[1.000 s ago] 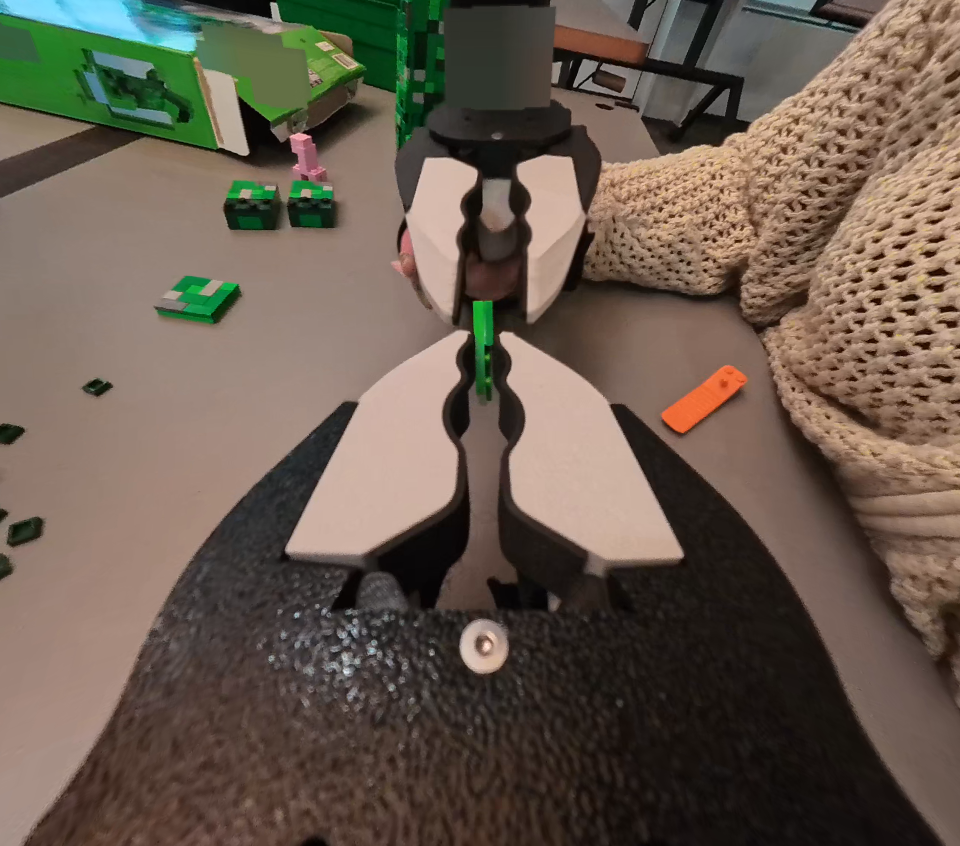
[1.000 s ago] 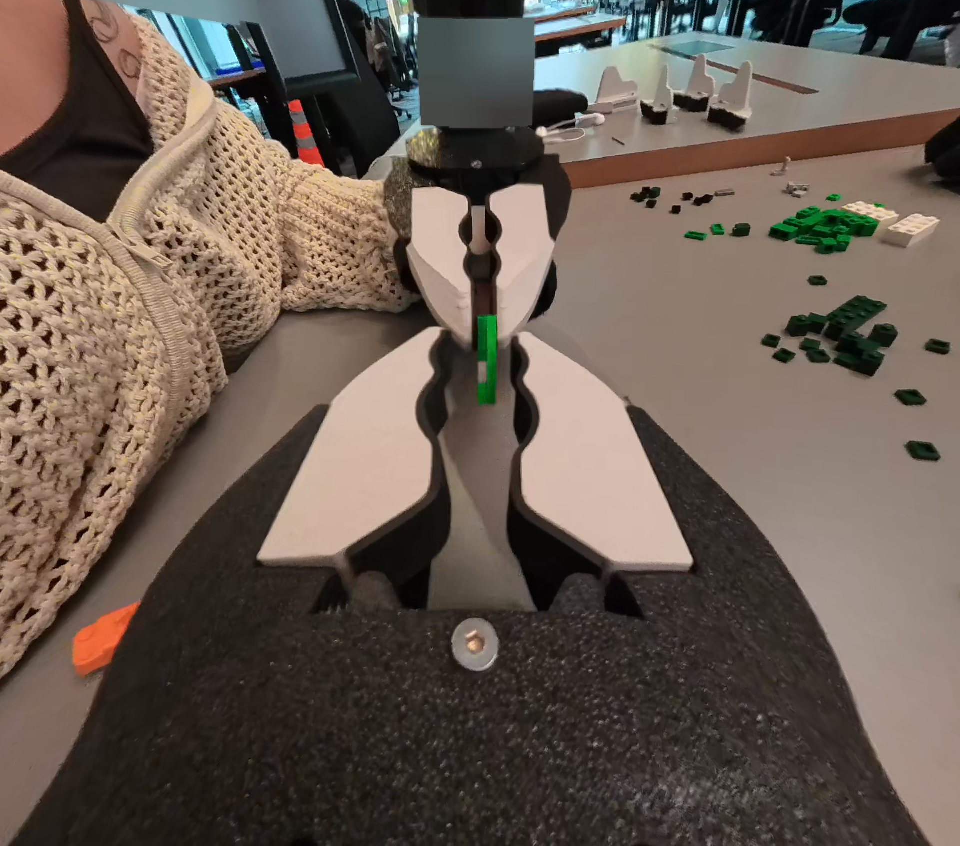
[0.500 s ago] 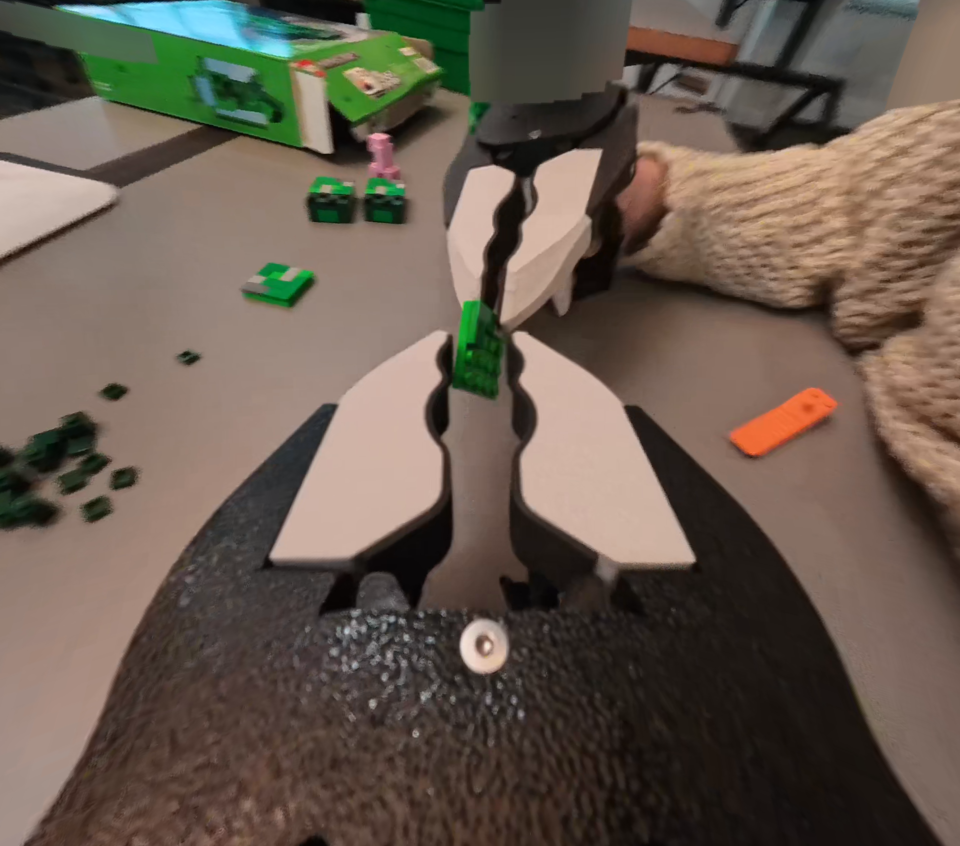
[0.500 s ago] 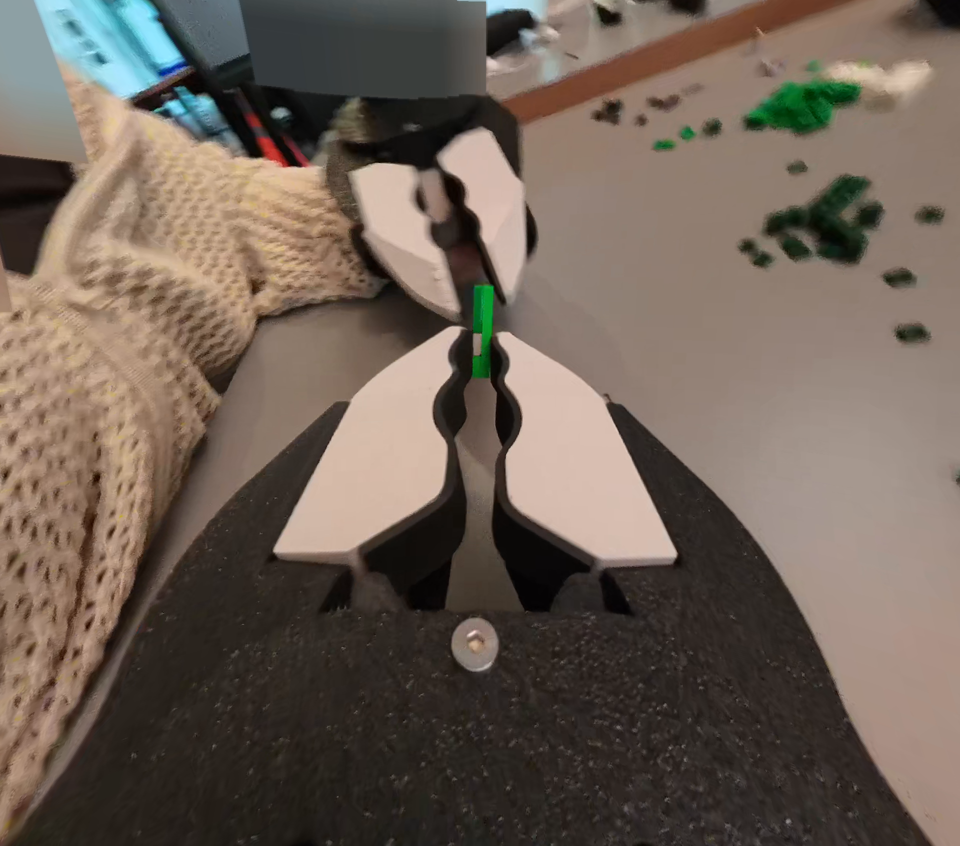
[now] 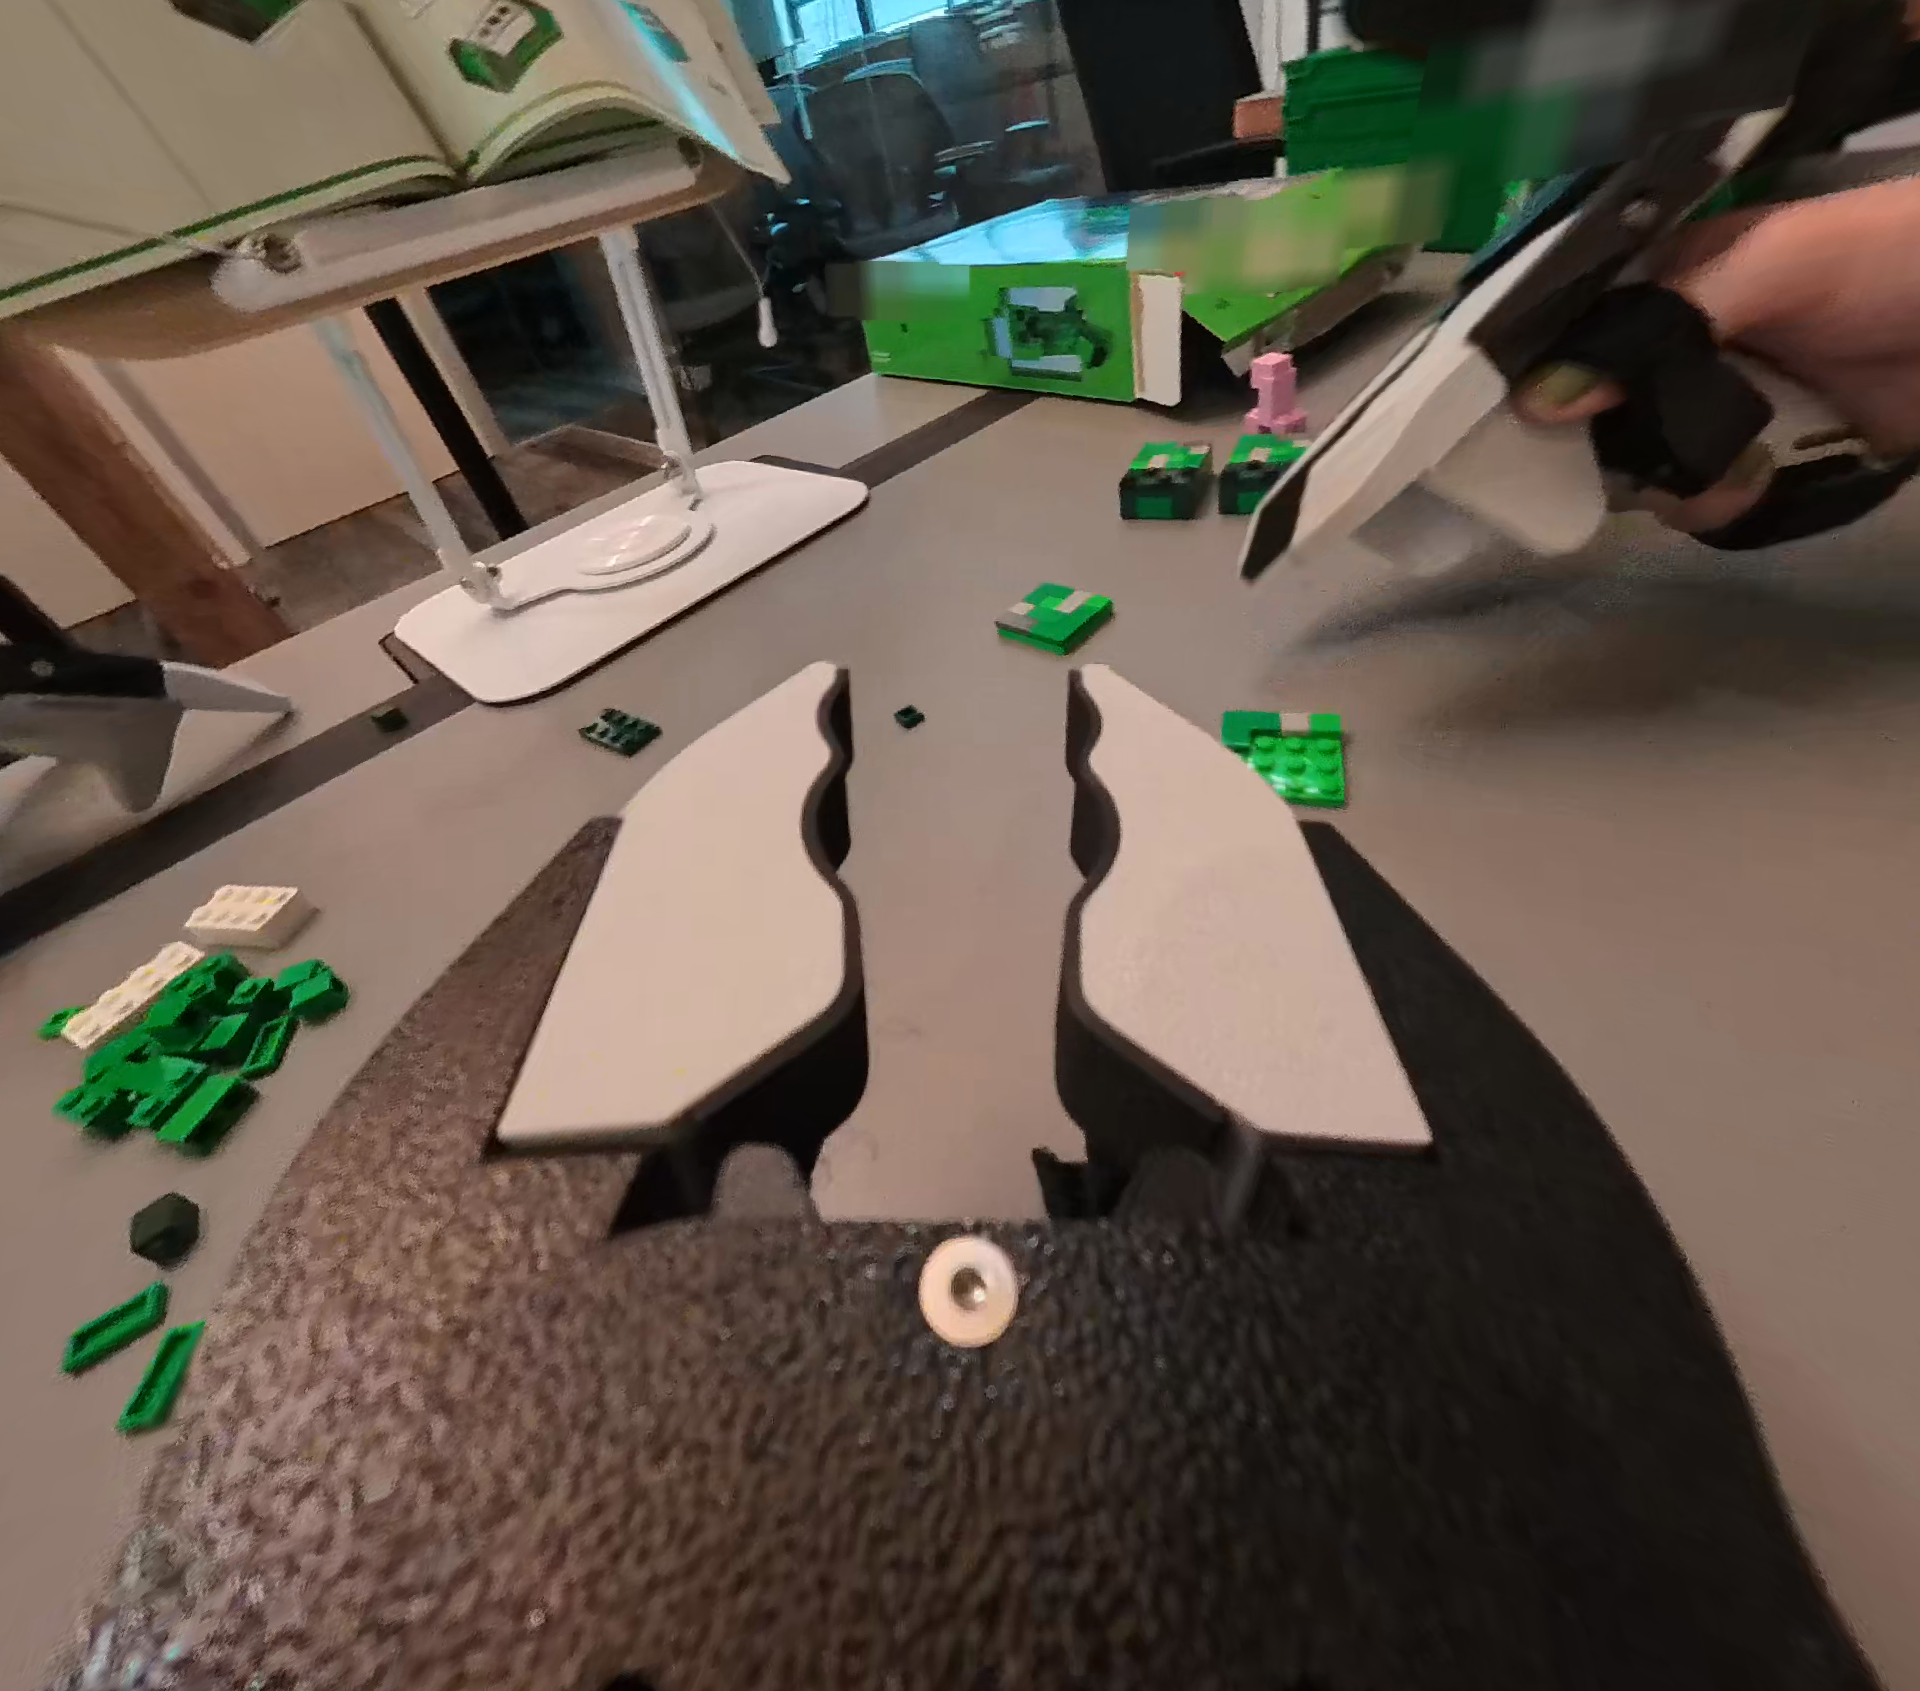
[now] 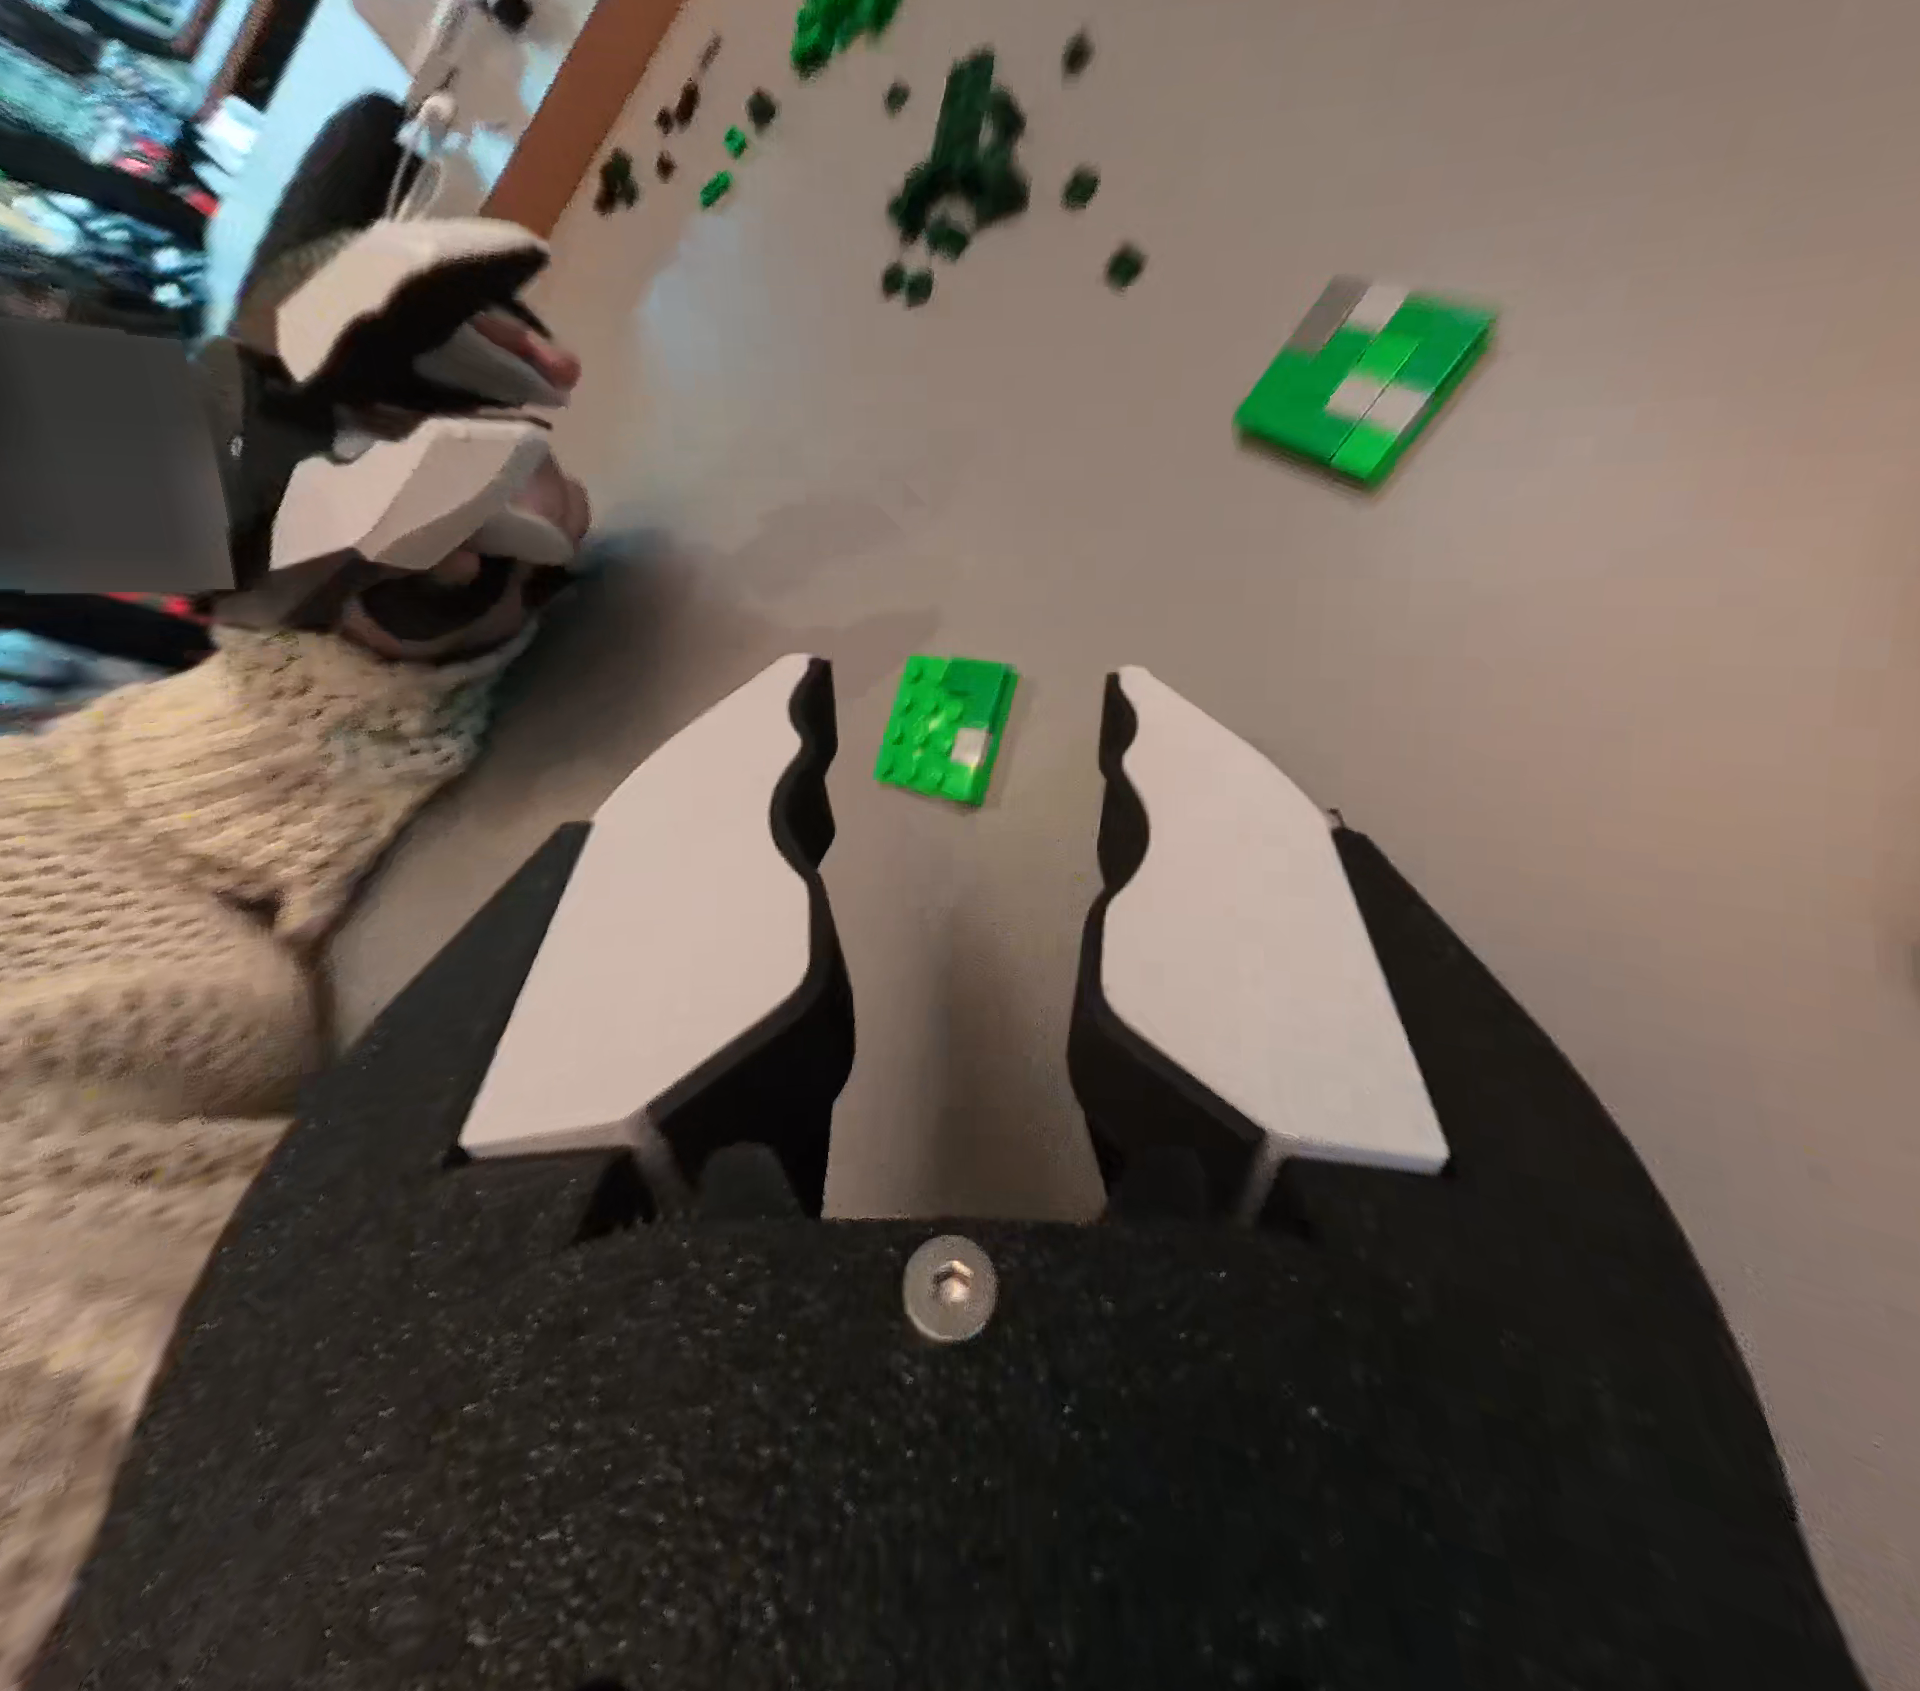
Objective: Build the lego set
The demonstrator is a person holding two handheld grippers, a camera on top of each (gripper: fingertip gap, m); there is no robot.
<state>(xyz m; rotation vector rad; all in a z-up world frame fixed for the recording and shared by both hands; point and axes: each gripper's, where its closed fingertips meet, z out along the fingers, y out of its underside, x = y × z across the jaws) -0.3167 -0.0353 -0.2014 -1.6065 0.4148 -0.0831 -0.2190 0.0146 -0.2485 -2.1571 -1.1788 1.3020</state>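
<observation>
A small bright green studded plate with one grey tile (image 6: pixel 945 742) lies flat on the grey table, just past my right gripper's (image 6: pixel 966 685) open, empty fingertips. In the left wrist view the same plate (image 5: pixel 1288 753) lies just right of my left gripper (image 5: pixel 956 685), which is open and empty above the table. A larger green plate with grey tiles (image 5: pixel 1055 615) (image 6: pixel 1366 389) lies farther off. The right gripper (image 5: pixel 1351 478) shows blurred at the upper right of the left view. The left gripper (image 6: pixel 416 394) shows at the left of the right view.
An instruction booklet (image 5: pixel 364 31) rests on a white stand (image 5: pixel 623 571) at the back left. A green box (image 5: pixel 1039 332), a pink figure (image 5: pixel 1276 394) and two dark green blocks (image 5: pixel 1169 481) stand behind. Loose green pieces (image 5: pixel 197 1059) and white bricks (image 5: pixel 249 914) lie left. My left tips are about 30 cm from the pink figure (image 5: pixel 1276 394), my right tips only 20 cm.
Both grippers were shut together on the small green plate in the air. Both have opened and drawn apart, and the plate now lies on the table. The left view has swung left.
</observation>
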